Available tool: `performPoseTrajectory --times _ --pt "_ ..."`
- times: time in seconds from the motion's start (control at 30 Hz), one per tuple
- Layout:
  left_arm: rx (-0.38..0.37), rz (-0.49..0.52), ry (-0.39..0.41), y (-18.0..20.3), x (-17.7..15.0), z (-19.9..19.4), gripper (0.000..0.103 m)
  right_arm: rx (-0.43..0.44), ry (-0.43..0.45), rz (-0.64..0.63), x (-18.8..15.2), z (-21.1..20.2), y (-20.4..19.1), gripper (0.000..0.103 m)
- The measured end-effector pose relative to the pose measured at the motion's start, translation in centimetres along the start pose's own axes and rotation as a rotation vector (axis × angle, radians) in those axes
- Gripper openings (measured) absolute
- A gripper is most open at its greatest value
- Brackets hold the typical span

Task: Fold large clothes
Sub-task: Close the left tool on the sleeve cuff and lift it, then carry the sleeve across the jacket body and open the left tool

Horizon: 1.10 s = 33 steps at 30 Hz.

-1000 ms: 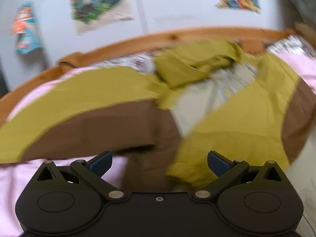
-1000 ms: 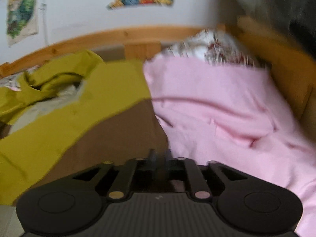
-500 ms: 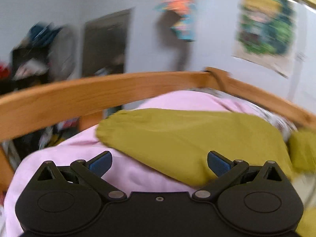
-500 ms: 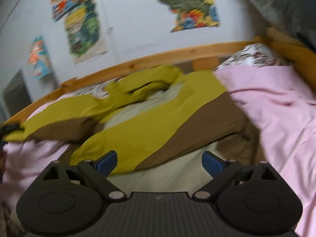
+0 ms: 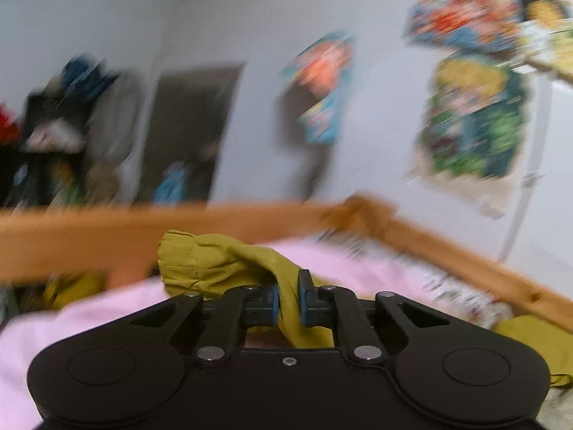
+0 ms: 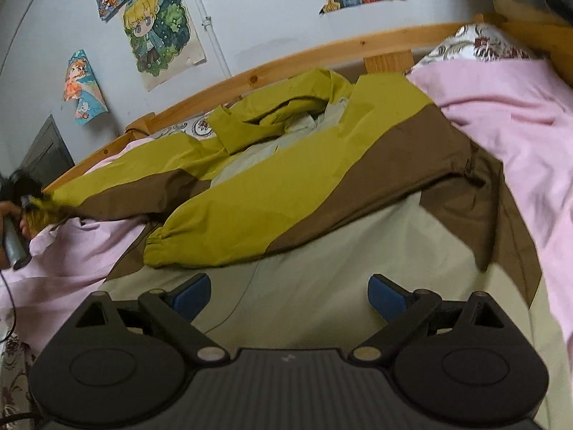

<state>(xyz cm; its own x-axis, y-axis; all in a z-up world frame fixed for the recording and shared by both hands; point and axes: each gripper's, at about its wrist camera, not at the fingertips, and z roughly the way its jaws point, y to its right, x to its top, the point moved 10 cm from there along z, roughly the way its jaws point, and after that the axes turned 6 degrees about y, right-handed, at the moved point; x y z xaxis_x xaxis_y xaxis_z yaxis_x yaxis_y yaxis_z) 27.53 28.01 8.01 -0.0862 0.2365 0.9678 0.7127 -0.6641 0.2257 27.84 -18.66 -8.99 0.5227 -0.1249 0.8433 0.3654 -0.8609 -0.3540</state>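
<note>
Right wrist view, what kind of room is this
Most likely a child's or teen's bedroom. A wooden bed frame runs along the wall, a pink sheet covers the mattress under the olive and brown jacket, and cartoon posters are stuck on the wall above.

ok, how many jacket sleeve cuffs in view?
2. One olive cuff is clamped in the left gripper; the other lies on the jacket's beige lining, ahead of the open right gripper.

Matt cloth jacket point(image 6: 286, 179), wood rail point(image 6: 322, 53)
</note>
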Motion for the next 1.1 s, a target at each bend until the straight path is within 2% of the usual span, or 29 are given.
performPoseTrajectory --times 0.1,0.2,0.3,0.4,0.5,0.57,0.63,0.73,0.8,0.83,0.9,1.0,1.07,1.1 --pt "-0.177 0.092 0.139 5.7 3.1 -2.6 0.003 0.017 0.010 -0.009 0.0 -0.4 -0.1 0.097" --pt "-0.415 0.194 0.252 12.2 4.6 -6.9 0.002 0.006 0.026 -0.029 0.1 -0.9 0.1 0.097" --pt "-0.676 0.288 0.291 18.6 3.6 -11.9 0.002 -0.029 0.045 -0.028 0.3 -1.2 1.1 0.097" --pt "-0.948 0.365 0.248 24.3 0.0 -16.8 0.002 -0.101 0.078 -0.019 0.9 -1.7 2.9 0.097" --pt "-1.162 0.424 0.106 28.8 -5.7 -20.1 0.002 -0.211 0.122 -0.011 1.7 -2.3 5.1 0.097" --pt "-1.261 0.465 0.008 31.0 -9.8 -21.1 0.003 -0.278 0.153 -0.002 2.1 -2.8 6.7 0.097" --pt "-1.323 0.496 -0.092 32.2 -13.7 -21.8 0.005 -0.341 0.176 0.007 2.4 -3.3 8.4 0.097" --pt "-1.375 0.521 -0.232 33.1 -18.2 -22.0 0.023 -0.419 0.201 0.041 2.7 -4.0 10.9 0.097" --pt "-1.373 0.529 -0.282 32.8 -20.0 -22.1 0.045 -0.456 0.213 0.069 2.7 -4.4 12.4 0.097" --pt "-1.374 0.525 -0.295 32.3 -20.4 -22.1 0.051 -0.471 0.219 0.078 2.7 -4.6 13.0 0.097" --pt "-1.378 0.515 -0.316 31.7 -20.7 -22.2 0.073 -0.495 0.231 0.093 2.8 -4.9 13.9 0.097" --pt "-1.366 0.515 -0.327 30.4 -20.2 -22.2 0.080 -0.499 0.245 0.111 2.9 -5.0 14.5 0.097" --pt "-1.325 0.510 -0.335 28.9 -19.0 -21.4 0.080 -0.483 0.250 0.108 2.9 -4.8 14.2 0.097" --pt "-1.280 0.498 -0.338 28.0 -18.8 -20.3 0.081 -0.477 0.249 0.103 2.9 -4.6 14.1 0.097"
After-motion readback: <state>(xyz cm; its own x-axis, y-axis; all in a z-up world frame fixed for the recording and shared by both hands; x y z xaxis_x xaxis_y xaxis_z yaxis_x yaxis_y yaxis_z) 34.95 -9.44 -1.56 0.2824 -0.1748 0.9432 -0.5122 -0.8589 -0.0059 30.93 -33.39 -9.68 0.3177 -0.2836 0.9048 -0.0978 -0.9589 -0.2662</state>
